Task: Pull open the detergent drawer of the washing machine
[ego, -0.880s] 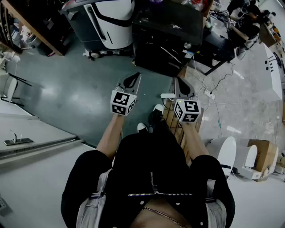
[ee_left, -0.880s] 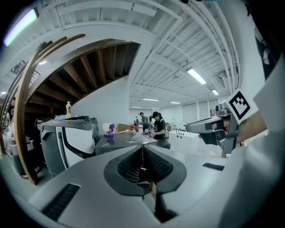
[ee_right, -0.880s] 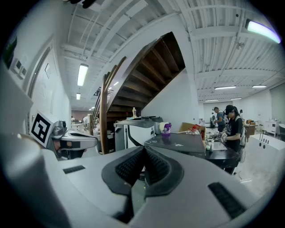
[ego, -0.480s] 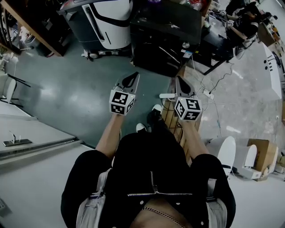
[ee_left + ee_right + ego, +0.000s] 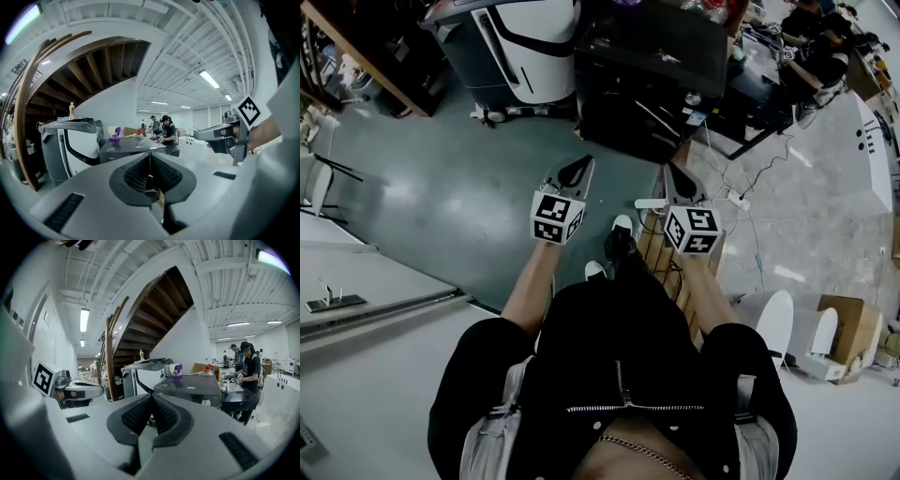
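A black washing machine [image 5: 652, 75] stands on the floor ahead of me, also in the left gripper view [image 5: 136, 146] and the right gripper view [image 5: 192, 384]. Its detergent drawer cannot be made out. My left gripper [image 5: 577, 162] [image 5: 150, 155] is held in the air well short of the machine, its jaws shut with nothing between them. My right gripper [image 5: 672, 168] [image 5: 151, 396] hangs beside it at the same height, also shut and empty. Each gripper shows in the other's view: the right gripper [image 5: 220, 135], the left gripper [image 5: 79, 391].
A white and grey machine [image 5: 520, 47] stands left of the black one. A wooden staircase [image 5: 140, 319] rises behind. A power strip [image 5: 652, 202] with cables and a wooden pallet [image 5: 661, 248] lie by my feet. People work at a desk [image 5: 811, 42] far right. A cardboard box [image 5: 853, 328] sits right.
The person's feet have shifted a little to the left. Both grippers stay in about the same place, still shut.
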Tool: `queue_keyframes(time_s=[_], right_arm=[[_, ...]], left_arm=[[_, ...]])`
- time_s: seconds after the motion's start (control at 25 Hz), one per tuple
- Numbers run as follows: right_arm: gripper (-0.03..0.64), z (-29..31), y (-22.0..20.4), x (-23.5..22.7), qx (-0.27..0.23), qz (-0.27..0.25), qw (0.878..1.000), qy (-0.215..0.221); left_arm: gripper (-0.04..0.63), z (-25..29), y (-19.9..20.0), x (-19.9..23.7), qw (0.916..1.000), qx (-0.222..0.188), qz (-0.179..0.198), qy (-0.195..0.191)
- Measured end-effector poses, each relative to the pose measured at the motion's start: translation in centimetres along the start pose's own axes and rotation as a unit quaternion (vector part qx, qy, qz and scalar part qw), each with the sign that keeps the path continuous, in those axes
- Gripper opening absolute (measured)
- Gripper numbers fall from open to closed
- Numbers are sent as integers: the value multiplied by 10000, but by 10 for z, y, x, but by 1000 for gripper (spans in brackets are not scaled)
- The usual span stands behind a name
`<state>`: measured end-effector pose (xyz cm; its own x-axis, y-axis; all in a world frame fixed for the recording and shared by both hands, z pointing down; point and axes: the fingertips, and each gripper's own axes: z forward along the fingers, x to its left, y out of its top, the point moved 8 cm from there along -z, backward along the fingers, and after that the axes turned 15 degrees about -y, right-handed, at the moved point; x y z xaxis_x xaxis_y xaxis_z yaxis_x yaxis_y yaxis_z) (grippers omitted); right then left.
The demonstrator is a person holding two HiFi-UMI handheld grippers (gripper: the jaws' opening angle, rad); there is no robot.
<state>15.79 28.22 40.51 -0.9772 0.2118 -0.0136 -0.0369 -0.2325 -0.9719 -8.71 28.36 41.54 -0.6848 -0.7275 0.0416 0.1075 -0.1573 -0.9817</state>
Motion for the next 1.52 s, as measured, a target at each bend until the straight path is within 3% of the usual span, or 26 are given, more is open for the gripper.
queue_keyframes(time_s=[0.44, 0.92, 1.52], right_arm=[[6, 79, 7, -11, 199, 46, 9997, 103], [6, 185, 48, -45, 175, 103, 9996, 195], [6, 279, 74, -89, 94, 50, 9981, 613]], left_arm=[[21, 49, -2, 54, 9996, 214, -162, 29], [21, 129, 31, 124, 9994, 292, -157, 74], [21, 200, 44, 170, 9979, 243, -349, 492]])
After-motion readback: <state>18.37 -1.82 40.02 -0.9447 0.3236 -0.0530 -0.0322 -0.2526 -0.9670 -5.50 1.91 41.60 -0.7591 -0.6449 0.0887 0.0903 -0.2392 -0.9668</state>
